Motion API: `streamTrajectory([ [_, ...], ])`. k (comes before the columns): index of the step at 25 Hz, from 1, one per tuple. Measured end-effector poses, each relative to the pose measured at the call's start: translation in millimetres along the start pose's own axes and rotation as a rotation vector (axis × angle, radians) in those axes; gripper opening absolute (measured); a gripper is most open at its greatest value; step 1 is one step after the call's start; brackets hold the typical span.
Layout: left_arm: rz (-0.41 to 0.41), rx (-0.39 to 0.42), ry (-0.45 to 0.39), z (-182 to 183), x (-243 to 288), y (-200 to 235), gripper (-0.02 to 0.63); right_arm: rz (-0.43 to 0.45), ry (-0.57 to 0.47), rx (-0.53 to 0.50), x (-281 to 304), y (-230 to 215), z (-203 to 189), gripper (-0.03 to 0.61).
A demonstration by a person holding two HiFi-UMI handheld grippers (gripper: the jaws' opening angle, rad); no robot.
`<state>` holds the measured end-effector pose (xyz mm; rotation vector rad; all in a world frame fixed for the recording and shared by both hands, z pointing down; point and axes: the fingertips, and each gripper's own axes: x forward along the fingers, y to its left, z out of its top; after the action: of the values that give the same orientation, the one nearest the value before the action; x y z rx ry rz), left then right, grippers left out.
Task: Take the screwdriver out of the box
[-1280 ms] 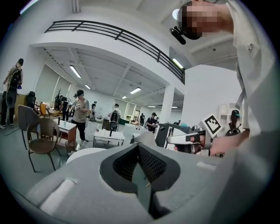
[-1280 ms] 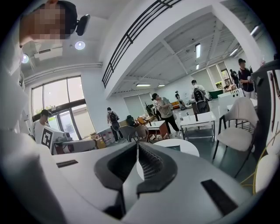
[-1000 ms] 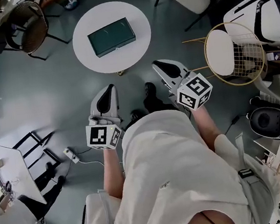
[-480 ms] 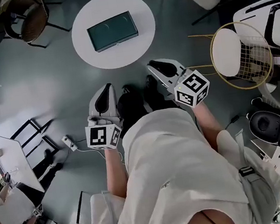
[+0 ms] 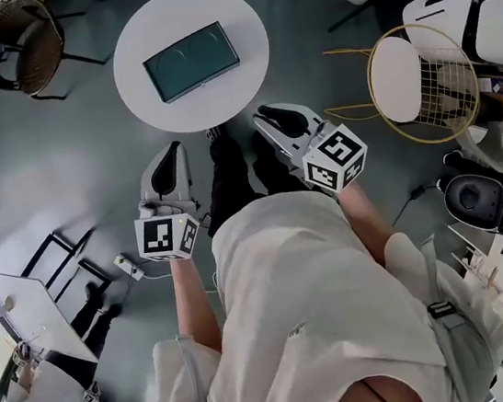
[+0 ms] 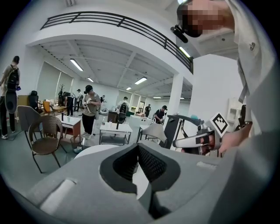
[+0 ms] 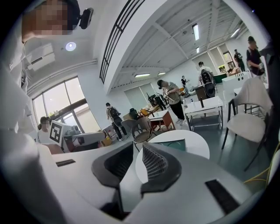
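Closer now: both grippers are advancing on the round tabletop (image 5: 139,95). Jaws of left gripper (image 5: 169,159) are standing apart, empty; right gripper (image 5: 281,119) has just been opening, also empty. Shut box (image 5: 191,62) is lying mid-tabletop, screwdriver unseen, presumably inside. Risk: one-handed prying sliding box off the edge.

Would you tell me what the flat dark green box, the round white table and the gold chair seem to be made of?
Flat dark green box: plastic or metal, I'd guess; smooth, faint curved reflections on its lid.
Round white table: matt, even top, perhaps laminate or painted board.
Gold chair: thin metal wire, seen in its open grid.
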<state>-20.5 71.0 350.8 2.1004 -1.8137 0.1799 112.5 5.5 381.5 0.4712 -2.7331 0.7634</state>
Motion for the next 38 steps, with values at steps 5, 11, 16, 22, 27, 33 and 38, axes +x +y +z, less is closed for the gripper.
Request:
streamTrajectory([
  [5, -0.085, 0.069, 0.009, 17.6, 32.4, 28.8, 0.011, -0.051, -0.002, -0.001, 25.7, -1.1, 14.0, 0.075],
  [11, -0.191, 0.113, 0.034, 22.3, 62.1, 69.6, 0.011, -0.118, -0.008, -0.027, 63.9, 3.3, 31.6, 0.084],
  [16, -0.342, 0.234, 0.09, 14.5, 96.5, 83.4, 0.011, -0.177, 0.012, -0.035, 86.6, -5.2, 28.3, 0.091],
  [22, -0.459, 0.302, 0.167, -6.5, 138.2, 87.4, 0.011, -0.216, 0.043, -0.004, 102.6, -22.1, 12.2, 0.092],
  [27, -0.48, 0.326, 0.235, -34.5, 167.9, 87.4, 0.011, -0.216, 0.088, -0.002, 114.8, -26.7, -0.5, 0.092],
  [33, -0.509, 0.372, 0.306, -67.8, 204.4, 88.3, 0.011, -0.216, 0.125, -0.022, 134.6, -40.4, -11.2, 0.092],
  [38, -0.492, 0.409, 0.366, -89.6, 234.1, 99.0, 0.011, -0.216, 0.162, -0.017, 143.7, -50.5, -23.7, 0.092],
])
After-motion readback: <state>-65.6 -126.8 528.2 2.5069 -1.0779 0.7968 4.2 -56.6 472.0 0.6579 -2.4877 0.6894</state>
